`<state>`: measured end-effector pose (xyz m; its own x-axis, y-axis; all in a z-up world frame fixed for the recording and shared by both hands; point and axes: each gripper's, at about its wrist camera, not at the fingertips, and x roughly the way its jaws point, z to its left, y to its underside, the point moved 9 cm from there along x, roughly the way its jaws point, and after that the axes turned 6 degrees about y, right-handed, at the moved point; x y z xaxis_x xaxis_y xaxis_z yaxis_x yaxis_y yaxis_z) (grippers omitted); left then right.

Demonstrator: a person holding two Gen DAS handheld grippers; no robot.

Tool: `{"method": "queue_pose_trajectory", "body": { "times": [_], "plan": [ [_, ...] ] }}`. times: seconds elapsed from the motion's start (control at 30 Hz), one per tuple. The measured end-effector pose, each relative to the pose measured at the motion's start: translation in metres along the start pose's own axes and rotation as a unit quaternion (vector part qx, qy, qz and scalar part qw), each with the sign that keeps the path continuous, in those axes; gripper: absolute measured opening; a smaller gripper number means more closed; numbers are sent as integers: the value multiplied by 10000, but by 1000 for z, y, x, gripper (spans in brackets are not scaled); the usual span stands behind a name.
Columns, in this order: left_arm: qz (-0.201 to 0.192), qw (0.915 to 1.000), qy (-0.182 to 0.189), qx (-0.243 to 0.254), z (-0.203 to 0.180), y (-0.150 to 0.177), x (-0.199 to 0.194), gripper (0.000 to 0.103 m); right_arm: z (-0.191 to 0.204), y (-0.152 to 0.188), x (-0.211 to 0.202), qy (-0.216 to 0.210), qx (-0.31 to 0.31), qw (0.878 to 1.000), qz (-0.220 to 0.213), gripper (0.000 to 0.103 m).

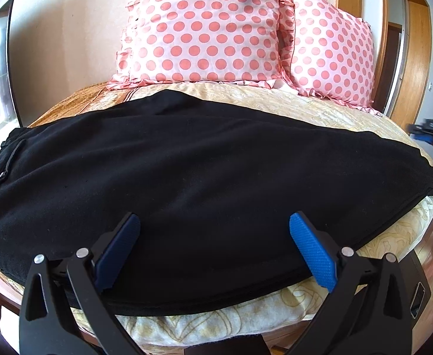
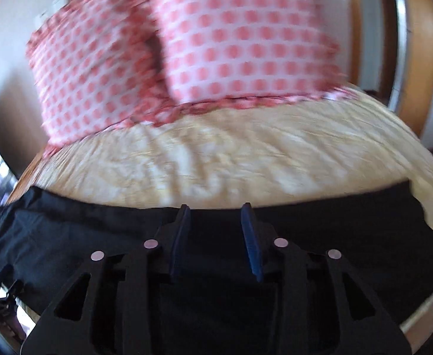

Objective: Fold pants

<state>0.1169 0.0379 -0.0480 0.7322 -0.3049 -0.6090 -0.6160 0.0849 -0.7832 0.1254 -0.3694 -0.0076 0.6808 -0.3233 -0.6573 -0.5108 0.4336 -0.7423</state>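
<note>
Black pants (image 1: 204, 183) lie flat across the bed, waistband with a zip pocket at the left, leg ends at the right. My left gripper (image 1: 215, 222) is open and empty, its blue pads wide apart just above the near edge of the pants. In the blurred right wrist view the pants (image 2: 68, 236) lie across the lower part. My right gripper (image 2: 215, 211) hovers over them with a narrow gap between its blue pads and nothing in it. The right gripper also shows at the far right of the left wrist view (image 1: 429, 133).
Two pink polka-dot pillows (image 1: 210, 26) lean against the wall at the head of the bed. A cream patterned bedspread (image 1: 319, 109) covers the bed. A wooden door frame (image 1: 420, 59) stands at the right. The bed's wooden edge (image 1: 423, 248) is at the lower right.
</note>
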Motion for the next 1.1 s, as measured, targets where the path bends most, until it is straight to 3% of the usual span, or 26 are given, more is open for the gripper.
{"method": "queue_pose_trajectory", "body": {
  "times": [0.1,0.17,0.27,0.33,0.6,0.73,0.77,0.8,0.83,0.9,1.1],
  "plan": [
    [-4,10000,-4,5,0,0,0,101,-88,10,-18,649,1012,9927,49,54],
    [-5,10000,1,-17,0,0,0,101,-143,20,-28,1028,1639,9811,69,54],
    [2,10000,9,-36,0,0,-1,101,-179,31,-28,1356,2020,9698,143,52],
    [15,10000,24,-57,0,0,-1,101,-193,39,-19,1301,2325,9635,267,51],
    [30,10000,42,-74,-1,2,-2,101,-204,56,-11,1263,2508,9586,476,47],
    [27,10000,48,-76,0,2,-1,101,-198,60,-12,963,2665,9579,471,44],
    [28,10000,53,-74,0,2,-1,101,-199,60,-13,910,2762,9558,437,42],
    [29,10000,55,-73,0,2,-1,101,-200,61,-13,836,2835,9544,416,31],
    [28,10000,58,-75,-1,2,-1,101,-200,61,-11,721,2921,9528,399,26],
    [27,9999,80,-79,-1,3,-2,101,-201,60,-9,579,3043,9503,305,21],
    [19,9996,219,-187,0,3,-5,101,-184,39,-24,-5,3062,9517,-236,15]
  ]
}}
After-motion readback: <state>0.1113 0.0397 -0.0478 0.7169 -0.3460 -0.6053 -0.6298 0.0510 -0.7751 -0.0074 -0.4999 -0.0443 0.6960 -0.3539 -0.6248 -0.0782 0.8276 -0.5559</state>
